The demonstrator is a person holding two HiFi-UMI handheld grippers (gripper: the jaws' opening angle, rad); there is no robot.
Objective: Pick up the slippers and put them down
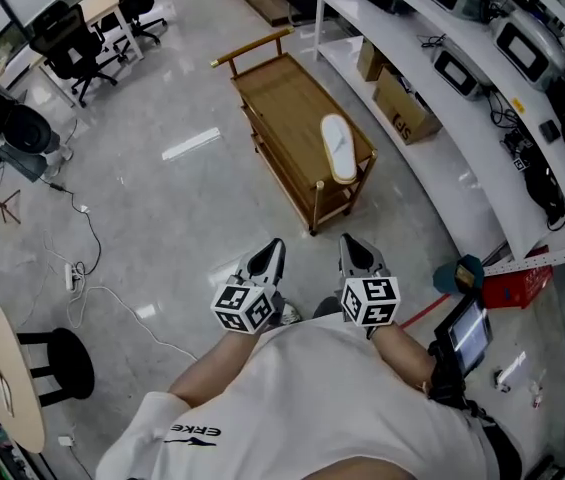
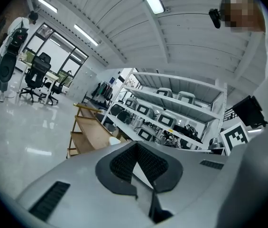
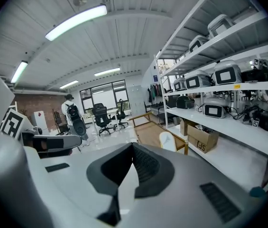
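One white slipper (image 1: 338,148) lies on the top deck of a low wooden cart (image 1: 282,98) on the floor ahead of me. It shows small over the cart in the left gripper view (image 2: 115,140) and in the right gripper view (image 3: 168,140). My left gripper (image 1: 265,260) and right gripper (image 1: 355,253) are held side by side close to my body, well short of the cart. Both point toward it. The left gripper's (image 2: 136,144) jaws meet at the tips with nothing in them. The right gripper (image 3: 133,145) is shut and empty too. I see no second slipper.
White shelving (image 1: 442,118) with devices runs along the right, with a cardboard box (image 1: 402,103) beneath it. Office chairs (image 1: 72,48) stand at the far left. A round table (image 1: 2,368), a black stool (image 1: 62,363) and a power strip (image 1: 70,276) are at my left. A person with a backpack (image 3: 69,113) stands far off.
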